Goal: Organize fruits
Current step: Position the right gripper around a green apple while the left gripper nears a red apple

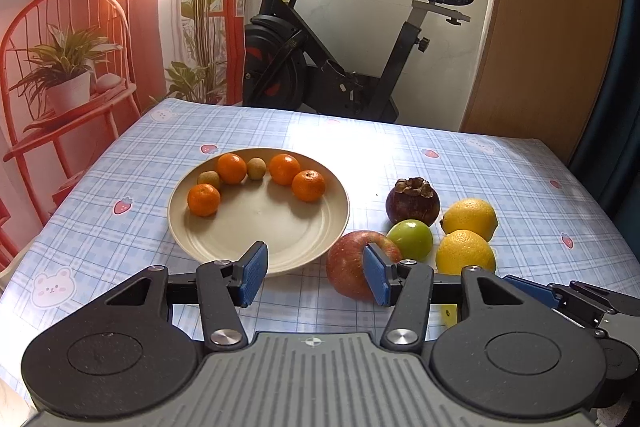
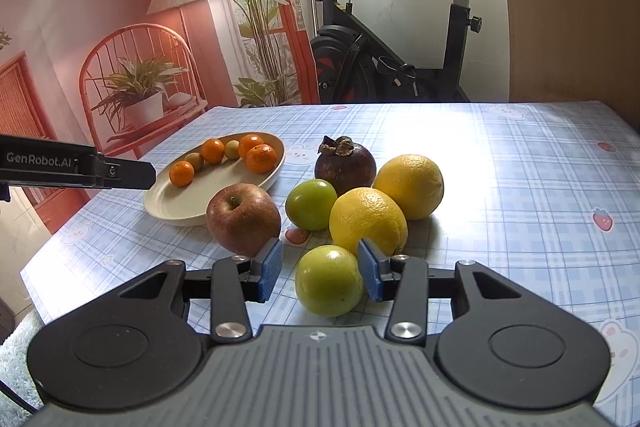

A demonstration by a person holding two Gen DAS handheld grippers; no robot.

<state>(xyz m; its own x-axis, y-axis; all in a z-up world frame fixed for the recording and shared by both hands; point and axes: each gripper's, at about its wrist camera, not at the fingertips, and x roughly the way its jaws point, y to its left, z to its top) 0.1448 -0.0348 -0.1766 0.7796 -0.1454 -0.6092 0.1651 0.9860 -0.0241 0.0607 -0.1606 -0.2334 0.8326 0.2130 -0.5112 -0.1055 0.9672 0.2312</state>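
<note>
My right gripper (image 2: 319, 273) hangs low over the table (image 2: 520, 187) with its jaws apart, and the nearest green fruit (image 2: 329, 281) sits right between the blue pads, not yet squeezed; the right-hand pad looks very near its skin, the left-hand one stands a little off. That fruit lies straight ahead along my fingers, so I judge closing is all the next move needs. Just beyond it are a yellow citrus (image 2: 368, 221) and a red apple (image 2: 243, 219), close enough that a wide grip could nudge them. Further out sit a second green fruit (image 2: 311, 203), another yellow citrus (image 2: 410, 185) and a mangosteen (image 2: 345, 163).

My left gripper (image 1: 316, 274) is also spread and holds nothing; it hovers at the near rim of the plate (image 1: 256, 227), with the apple just behind its right-hand pad. The plate lies to my left and already carries small oranges (image 1: 308, 185) along its far side. The right gripper is nearer the loose fruit; the left is nearer the plate.
</note>
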